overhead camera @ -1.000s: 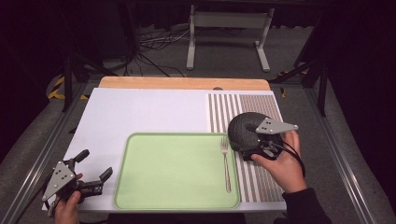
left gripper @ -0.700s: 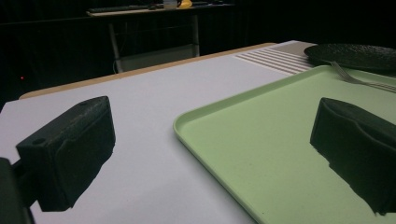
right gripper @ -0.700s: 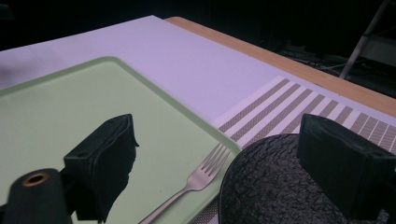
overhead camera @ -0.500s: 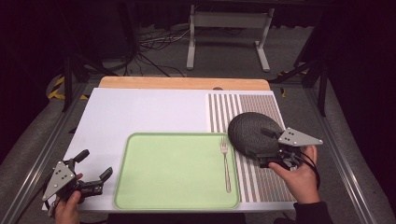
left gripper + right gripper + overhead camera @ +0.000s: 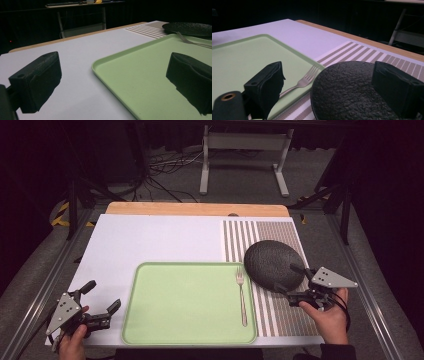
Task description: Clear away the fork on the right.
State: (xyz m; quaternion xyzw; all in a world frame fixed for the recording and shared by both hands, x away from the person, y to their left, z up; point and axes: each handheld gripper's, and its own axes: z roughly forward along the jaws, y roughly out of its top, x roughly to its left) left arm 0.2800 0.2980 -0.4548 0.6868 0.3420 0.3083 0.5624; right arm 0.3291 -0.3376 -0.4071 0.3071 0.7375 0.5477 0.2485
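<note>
high view: we see the dark plate (image 5: 274, 264) on the striped mat (image 5: 280, 310), just right of the green tray (image 5: 185, 300). its left edge sits over the tray's rim, near the fork (image 5: 242, 295).
right gripper view: the plate (image 5: 352, 92) is close in front of our right gripper (image 5: 337, 87), low between the two jaws.
our right tool: right gripper (image 5: 286, 279) has its jaws wide, nothing in them. they sit at the plate's near edge. we cannot tell if a pad touches it.
our left tool: left gripper (image 5: 102, 296) is wide too and holds nothing. it rests by the tray's left corner, well away from the plate.
how the plate feels: we think it is hard and stiff, and a bit heavy. the bumpy top should help the pads not slip. it could chip or break if we drop it.
where to hold: we would pinch the near rim, one pad on top and one under.
watch out: held by one edge, the plate may tip down. lift slow, and do not bump the fork.
tray and fork: the fork lies in the tray, along its right side.
</note>
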